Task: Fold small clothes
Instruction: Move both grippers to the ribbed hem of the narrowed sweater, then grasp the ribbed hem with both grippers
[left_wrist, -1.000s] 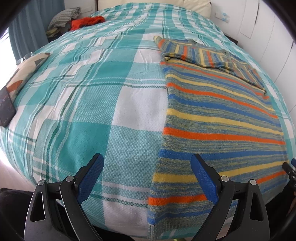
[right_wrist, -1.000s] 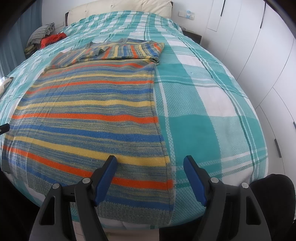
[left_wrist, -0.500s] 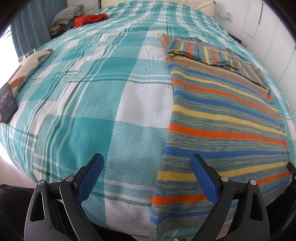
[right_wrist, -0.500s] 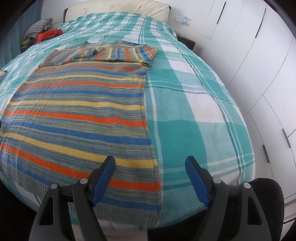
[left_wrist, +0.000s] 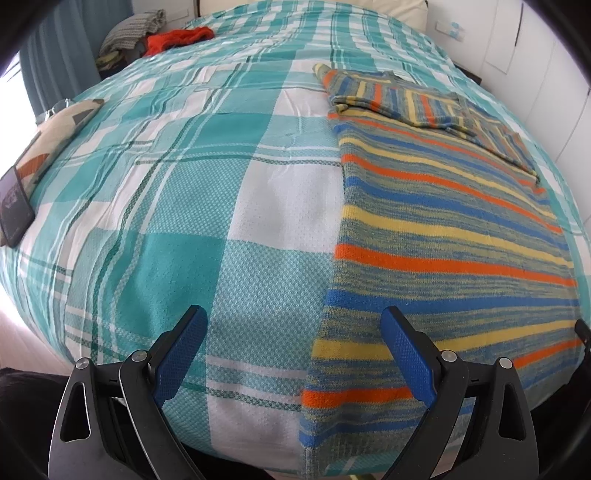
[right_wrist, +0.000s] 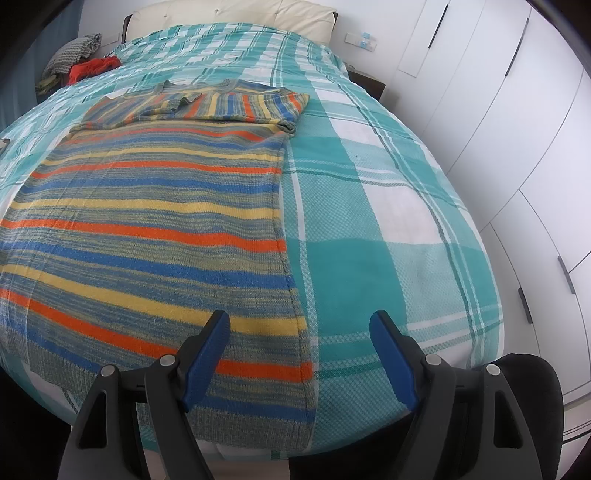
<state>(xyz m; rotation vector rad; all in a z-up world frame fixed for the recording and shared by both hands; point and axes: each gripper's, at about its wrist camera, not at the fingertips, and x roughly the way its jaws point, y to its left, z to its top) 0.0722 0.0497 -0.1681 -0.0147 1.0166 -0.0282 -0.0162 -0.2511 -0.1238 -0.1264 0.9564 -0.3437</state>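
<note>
- My left tool (left_wrist: 293, 339) and right tool (right_wrist: 299, 341) both hover with jaws spread wide, grasping nothing.
- The striped sweater (right_wrist: 147, 229) lies flat on the bed (right_wrist: 369, 258), sleeves already folded across its top.
- I judge the bottom fold comes next: each tool must pinch a hem corner.
</note>
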